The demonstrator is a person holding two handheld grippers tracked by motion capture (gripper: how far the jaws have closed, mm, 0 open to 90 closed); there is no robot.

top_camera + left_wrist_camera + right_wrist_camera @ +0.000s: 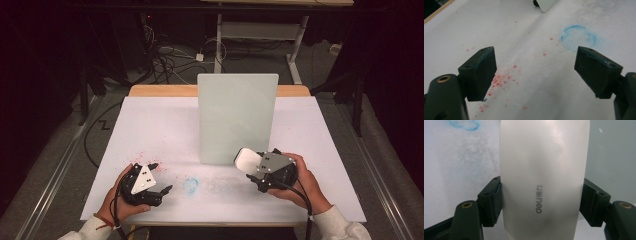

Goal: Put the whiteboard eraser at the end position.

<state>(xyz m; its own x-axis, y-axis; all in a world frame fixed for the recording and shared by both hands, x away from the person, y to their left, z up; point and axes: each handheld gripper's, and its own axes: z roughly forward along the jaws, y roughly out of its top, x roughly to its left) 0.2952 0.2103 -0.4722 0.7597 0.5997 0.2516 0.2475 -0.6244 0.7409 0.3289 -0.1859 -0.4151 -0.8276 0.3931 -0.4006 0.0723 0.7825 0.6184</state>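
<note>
Near the front edge, right gripper (250, 172) pinches an eraser (544, 177) by the whiteboard (235, 117), ready to wipe; left gripper (535, 72) rests spread.

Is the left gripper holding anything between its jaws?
No: in the left gripper view the left gripper has its jaws standing wide apart over the bare white table, nothing between them.

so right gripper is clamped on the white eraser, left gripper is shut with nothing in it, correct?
Not quite. The left gripper is open, not shut: the left gripper view shows its jaws wide apart over the red specks, holding nothing. The right gripper is indeed clamped on the white eraser.
</note>
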